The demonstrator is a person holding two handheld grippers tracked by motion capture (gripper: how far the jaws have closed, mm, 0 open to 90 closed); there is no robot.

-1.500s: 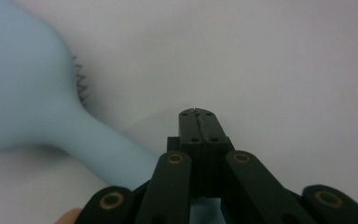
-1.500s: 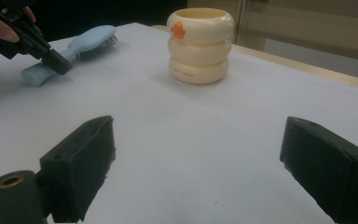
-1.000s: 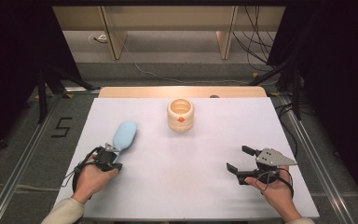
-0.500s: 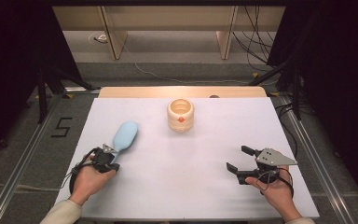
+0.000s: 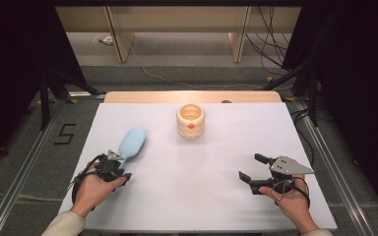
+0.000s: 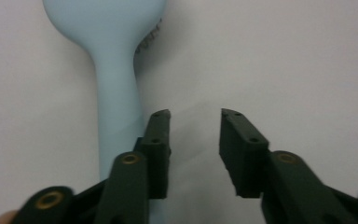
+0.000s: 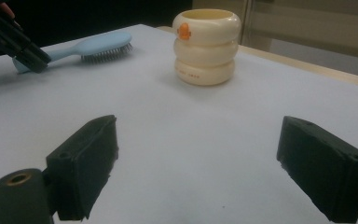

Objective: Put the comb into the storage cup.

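brush (image 5: 131, 143): lying near left edge of bench (image 5: 202, 196), handle toward near-left, head away | left hand-held gripper (image 6: 194, 122): narrowly parted, empty, handle just outside its left jaw, not between | right hand-held gripper (image 5: 252, 168): wide, empty, well apart | cup (image 5: 191, 121): toward far edge, centre

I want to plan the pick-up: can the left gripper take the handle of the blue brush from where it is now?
Probably not yet: the left gripper is open, but the brush handle lies outside its jaws, beside one; a small sideways shift looks unobstructed.
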